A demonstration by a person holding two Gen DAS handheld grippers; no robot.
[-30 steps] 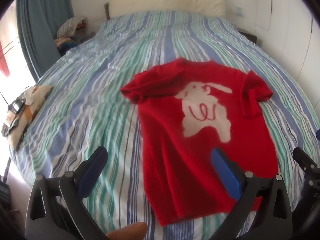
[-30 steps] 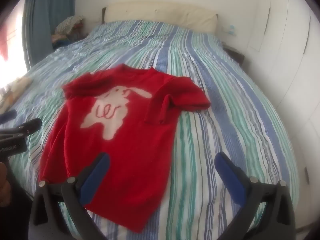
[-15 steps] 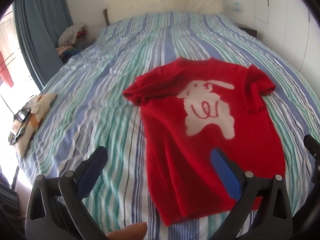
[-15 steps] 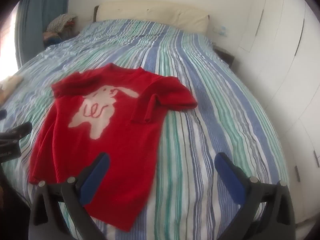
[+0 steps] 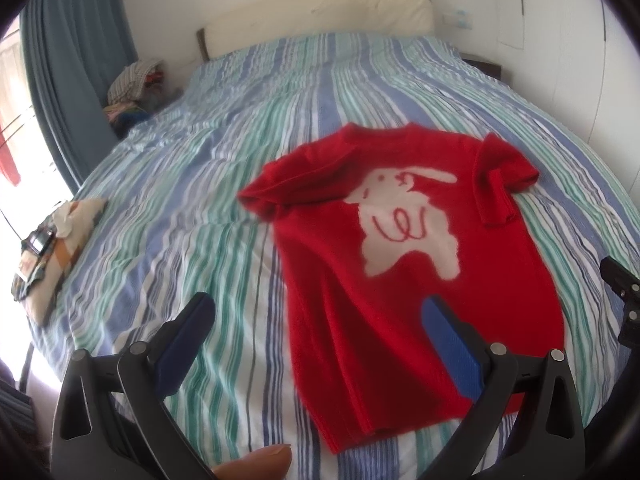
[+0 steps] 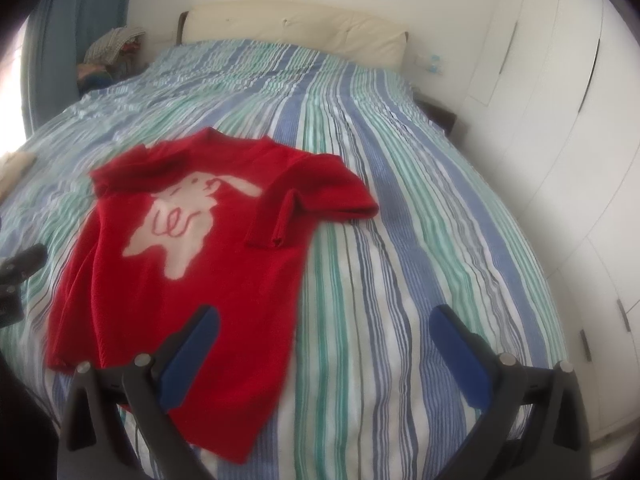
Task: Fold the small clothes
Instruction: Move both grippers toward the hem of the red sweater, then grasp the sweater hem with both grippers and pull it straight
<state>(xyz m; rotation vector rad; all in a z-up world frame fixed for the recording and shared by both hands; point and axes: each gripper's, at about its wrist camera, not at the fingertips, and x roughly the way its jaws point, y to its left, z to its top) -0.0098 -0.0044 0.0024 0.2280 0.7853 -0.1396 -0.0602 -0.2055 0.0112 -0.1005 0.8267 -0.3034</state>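
A small red T-shirt (image 5: 404,292) with a white animal print lies face up on the striped bed, hem toward me; both sleeves are folded inward. In the right wrist view the same T-shirt (image 6: 192,288) lies left of centre. My left gripper (image 5: 316,308) hovers open above the shirt's lower left side, holding nothing. My right gripper (image 6: 326,320) hovers open over the shirt's lower right edge, also holding nothing. Each gripper's body shows at the other view's side edge.
The striped bedspread (image 5: 180,216) covers the whole bed, with a cream pillow (image 5: 320,16) at the head. A small patterned cushion (image 5: 52,236) with a dark object lies at the bed's left edge. Clothes are piled (image 5: 132,88) by the blue curtain. White cupboards (image 6: 560,140) stand right.
Both views have shifted slightly: the shirt sits a little further right in the left wrist view and further left in the right wrist view. The shirt itself has not moved.
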